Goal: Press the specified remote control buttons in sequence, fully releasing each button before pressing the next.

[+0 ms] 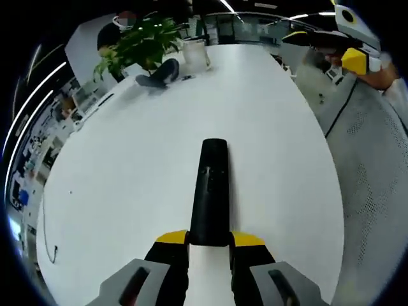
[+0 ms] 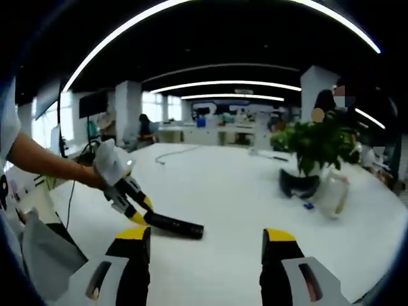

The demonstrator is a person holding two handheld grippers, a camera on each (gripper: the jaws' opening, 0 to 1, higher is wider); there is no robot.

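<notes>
Left gripper [image 1: 210, 241] clamps the remote's [image 1: 210, 191] near end, buttons too blurry; right gripper [image 2: 207, 245] gapes wide, empty.

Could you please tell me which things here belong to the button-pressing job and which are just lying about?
For the job:
remote control
left hand-held gripper, shut on it
right hand-held gripper, open

Lying about:
potted plant
dark goggles
cable
</notes>
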